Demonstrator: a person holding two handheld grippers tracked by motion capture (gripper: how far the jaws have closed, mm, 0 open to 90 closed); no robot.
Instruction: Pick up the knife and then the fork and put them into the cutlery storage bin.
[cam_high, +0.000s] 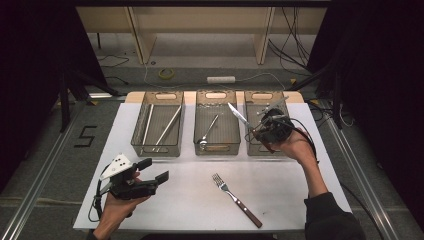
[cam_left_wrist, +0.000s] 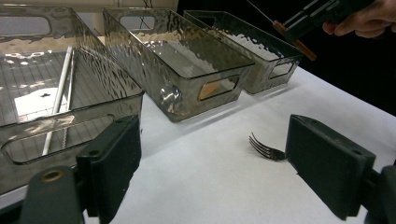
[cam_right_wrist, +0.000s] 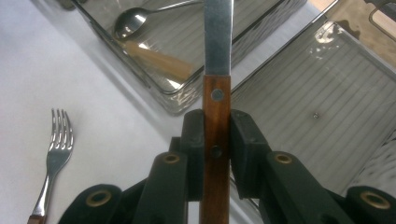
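Clamping knife (cam_right_wrist: 217, 60) by its wooden handle, right gripper (cam_right_wrist: 217, 149) centre frame, blade up over right bin (cam_high: 262, 145); left gripper (cam_high: 150, 171) lower left, jaws apart, nothing between them; fork (cam_high: 235, 197) lying lower centre on white table (cam_high: 190, 200).

Three bins stand side by side along the far edge of the table (cam_high: 300, 195). The left bin (cam_high: 136, 142) holds chopsticks (cam_high: 167, 127), the middle bin (cam_high: 196, 130) a spoon (cam_high: 207, 132). The right gripper (cam_high: 260, 131) holds a knife (cam_high: 238, 115) above the right bin (cam_high: 248, 147). A fork (cam_high: 235, 197) lies on the table nearer the person, with the left gripper (cam_high: 157, 170) to its left.
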